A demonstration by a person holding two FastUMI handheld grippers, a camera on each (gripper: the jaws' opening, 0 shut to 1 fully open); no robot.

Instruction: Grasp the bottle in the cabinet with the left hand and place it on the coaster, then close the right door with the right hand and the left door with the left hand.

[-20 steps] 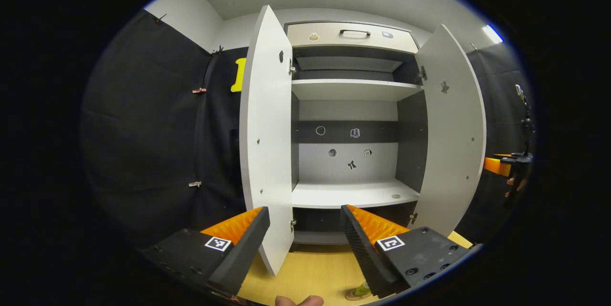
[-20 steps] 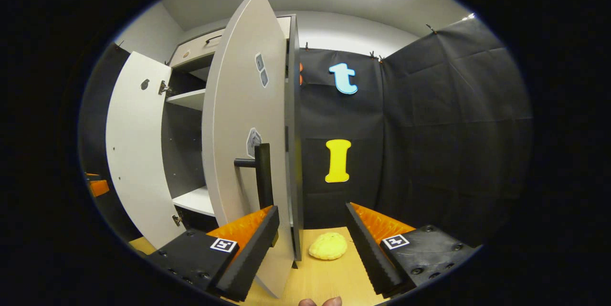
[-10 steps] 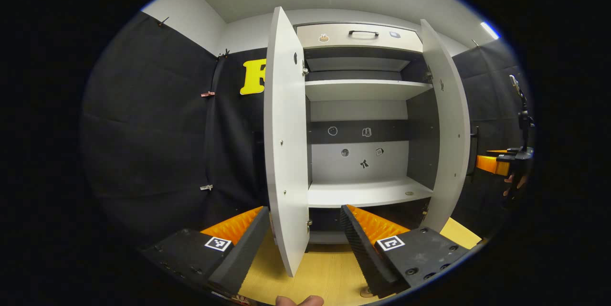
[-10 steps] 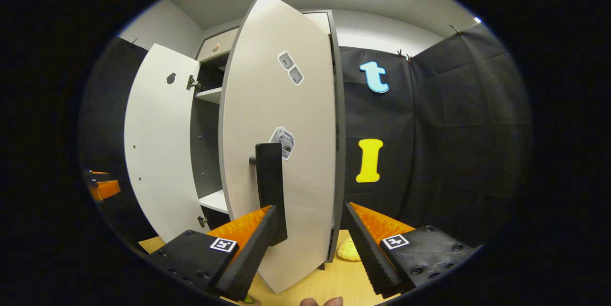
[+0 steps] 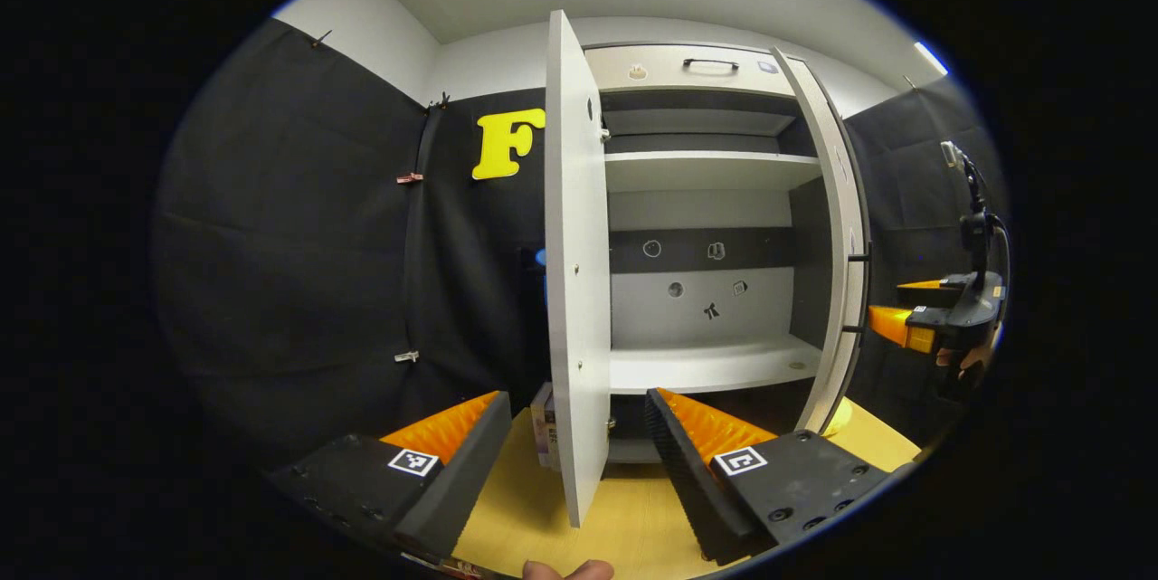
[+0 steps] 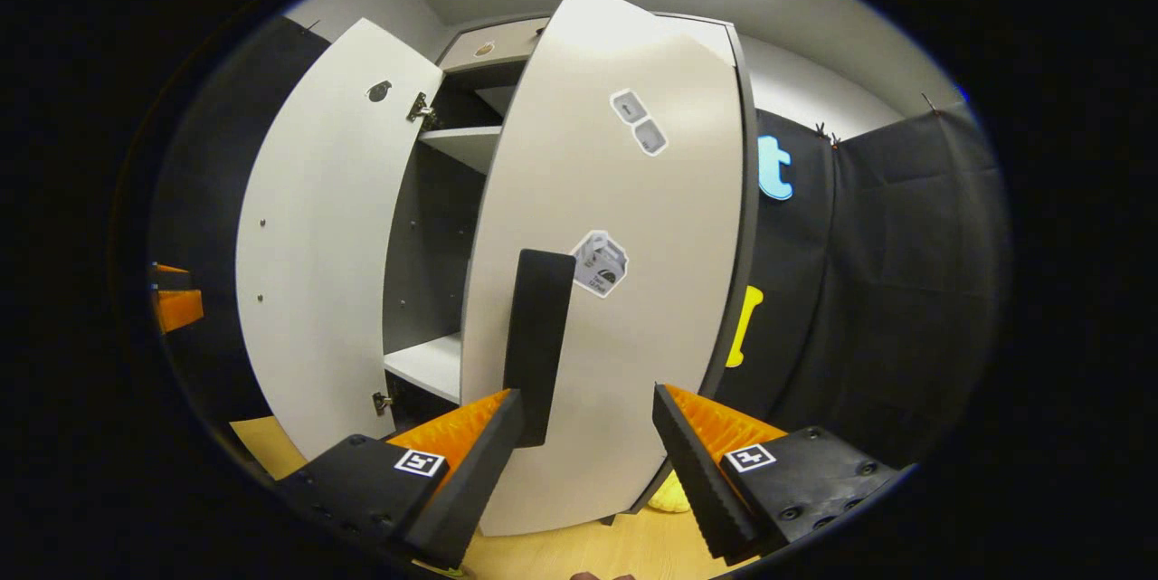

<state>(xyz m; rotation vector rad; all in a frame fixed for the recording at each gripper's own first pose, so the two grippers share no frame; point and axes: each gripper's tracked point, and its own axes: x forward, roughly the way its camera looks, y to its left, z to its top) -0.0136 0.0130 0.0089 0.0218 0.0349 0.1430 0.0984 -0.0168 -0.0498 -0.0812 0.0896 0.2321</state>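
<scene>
Both gripper views face the cabinet [image 5: 697, 227], right nearer.

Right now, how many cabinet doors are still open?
2. The left door stands wide open, edge-on ahead of the left gripper. The right door is partly swung in, right before the open right gripper.

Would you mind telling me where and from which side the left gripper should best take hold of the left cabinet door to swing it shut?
Probably the free vertical edge of the left door. It stands wide open, edge-on between the open fingers of the left gripper, a thin flat panel. No handle on it can be seen here, so coming straight forward onto that edge, or pressing its outer face on the black-cloth side, looks best.
</scene>
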